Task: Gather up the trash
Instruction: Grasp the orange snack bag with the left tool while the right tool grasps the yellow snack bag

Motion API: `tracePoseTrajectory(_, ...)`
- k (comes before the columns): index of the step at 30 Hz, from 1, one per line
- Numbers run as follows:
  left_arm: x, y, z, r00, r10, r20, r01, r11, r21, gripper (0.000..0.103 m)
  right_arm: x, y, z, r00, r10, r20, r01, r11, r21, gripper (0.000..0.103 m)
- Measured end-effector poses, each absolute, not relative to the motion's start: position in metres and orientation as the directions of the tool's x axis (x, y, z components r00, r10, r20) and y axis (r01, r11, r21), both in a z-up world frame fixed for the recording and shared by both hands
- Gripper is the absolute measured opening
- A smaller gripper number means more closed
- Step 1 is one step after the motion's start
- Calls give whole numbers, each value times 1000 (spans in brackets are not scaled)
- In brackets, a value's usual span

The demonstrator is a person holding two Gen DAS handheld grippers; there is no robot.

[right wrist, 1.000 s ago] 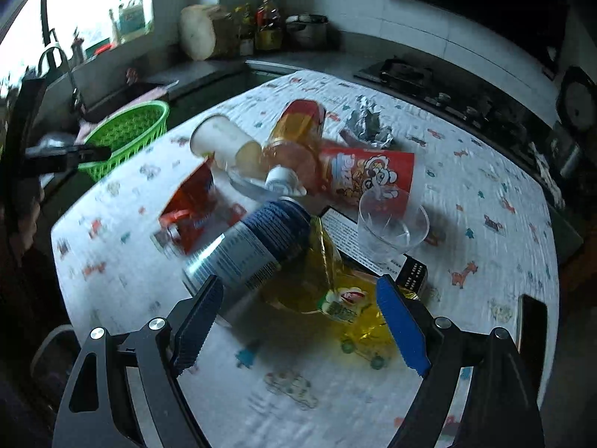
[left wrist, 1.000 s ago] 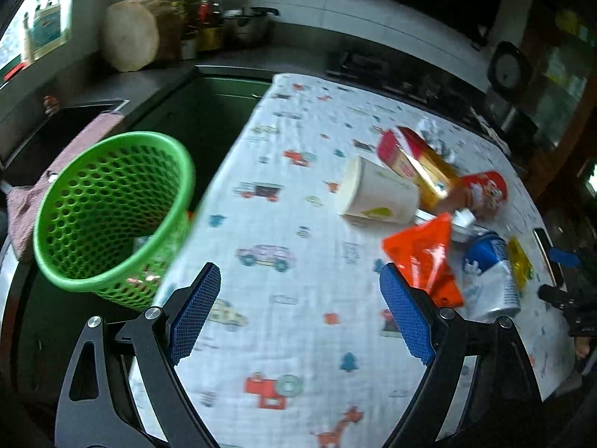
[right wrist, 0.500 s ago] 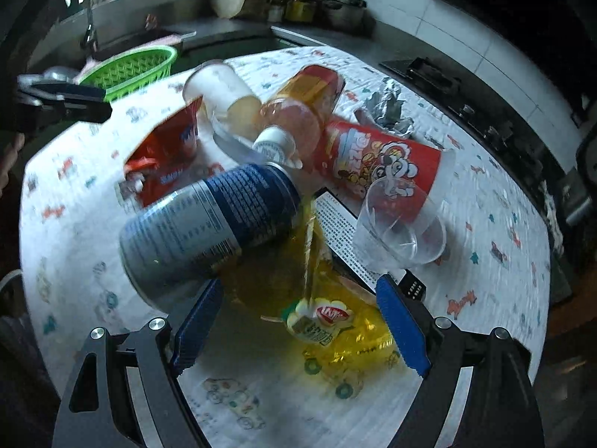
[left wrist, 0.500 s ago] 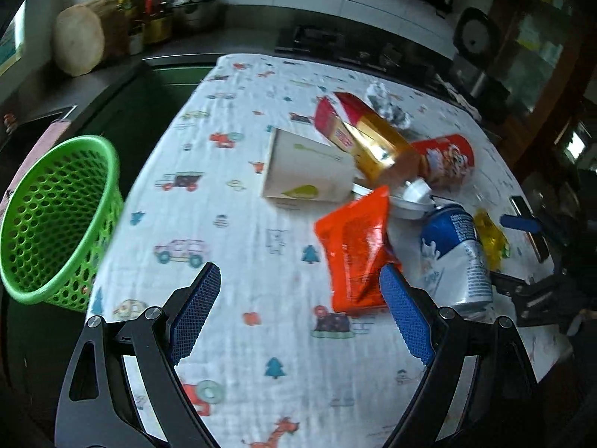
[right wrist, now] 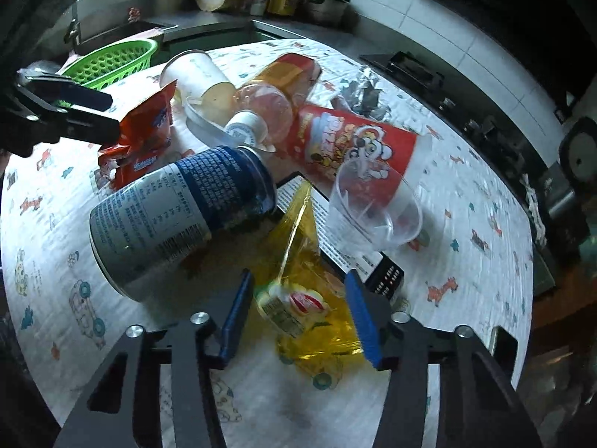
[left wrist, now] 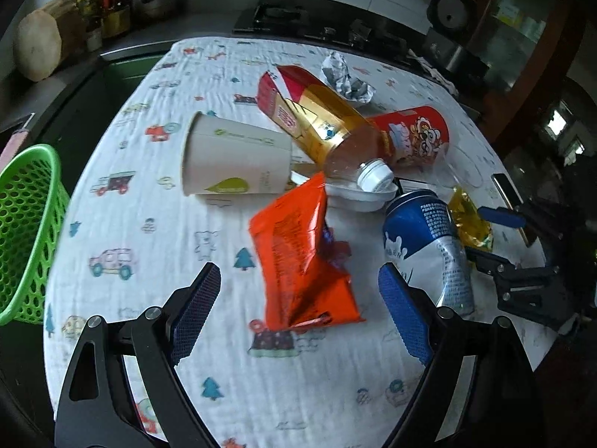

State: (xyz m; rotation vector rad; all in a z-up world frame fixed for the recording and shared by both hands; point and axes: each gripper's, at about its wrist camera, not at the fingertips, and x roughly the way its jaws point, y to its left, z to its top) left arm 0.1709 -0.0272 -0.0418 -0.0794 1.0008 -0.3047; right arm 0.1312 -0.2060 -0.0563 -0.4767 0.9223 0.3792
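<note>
Everything was placed against the blue-and-silver can point(right wrist: 179, 220), lying on its side mid-pile on the printed tablecloth point(left wrist: 156, 224).

Risks, biggest first:
- The can looked round and free to roll. Its body lay over the edge of the yellow wrapper point(right wrist: 309, 298); dragging the wrapper out could set it rolling towards the table edge.
- The brown bottle point(left wrist: 328, 130) beyond the can leaned across the paper cup point(left wrist: 231, 160) and the red snack tube point(left wrist: 414, 134). A knock there could shift the whole heap.
- The clear plastic cup point(right wrist: 377, 212), just right of the can, rested partly on the flat black packet beneath the wrapper and seemed light enough to tip.
- The film looked slick and crumpled, so it might slip from the pads.

Fingers:
- Right gripper point(right wrist: 298, 310): jaws had just been closing and stood narrow either side of the wrapper's printed end. Film was between them, but I could not tell whether the pads were actually pinching it.
- Left gripper point(left wrist: 298, 313): jaws wide, holding nothing, straddling the near end of the orange snack bag point(left wrist: 302, 257) left of the can.

The green basket point(left wrist: 26, 231) stood far left of the can, off the table edge.
</note>
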Motion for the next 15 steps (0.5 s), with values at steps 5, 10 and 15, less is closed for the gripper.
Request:
tracePoseTrajectory(5, 185, -36, -51, 473, -282, -835, 214, 956, -202, 75, 129, -215, -53, 558, 122, -821, -477, 857, -197, 42)
tracePoseTrajectory(10, 193, -36, -64, 434, -294, -852, 206, 953, -224, 61, 124, -224, -47, 571, 138, -809, -450, 877, -168, 38)
tracePoseTrajectory(15, 192, -33, -68, 423, -320, -848, 211, 945, -251, 49, 121, -235, -43, 570, 162, -805, -418, 901, -114, 36)
